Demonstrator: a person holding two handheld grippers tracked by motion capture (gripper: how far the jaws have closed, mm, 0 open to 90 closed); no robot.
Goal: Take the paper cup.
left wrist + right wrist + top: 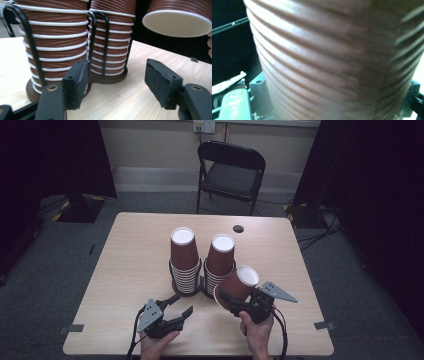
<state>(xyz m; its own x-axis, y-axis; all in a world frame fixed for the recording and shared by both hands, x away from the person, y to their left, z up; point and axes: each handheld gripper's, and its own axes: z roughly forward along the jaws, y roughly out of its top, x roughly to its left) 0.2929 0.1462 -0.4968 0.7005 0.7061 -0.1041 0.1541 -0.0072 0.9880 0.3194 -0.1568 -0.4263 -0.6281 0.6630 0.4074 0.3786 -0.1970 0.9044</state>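
Right claw [234, 304] is clamped on a loose cup [238, 286], tilted clear of the stacks [186, 265] just ahead so it can't snag them. Left claw [181, 303], jaws apart and holding nothing, waits low beside the racks [30, 42], likely to steady them.

A black folding chair [231, 170] is standing beyond the table's [135, 250] far edge, facing it. A wall socket [204, 125] is sitting above the chair (on the pale wall), and dark curtains [370, 180] are hanging at both sides.
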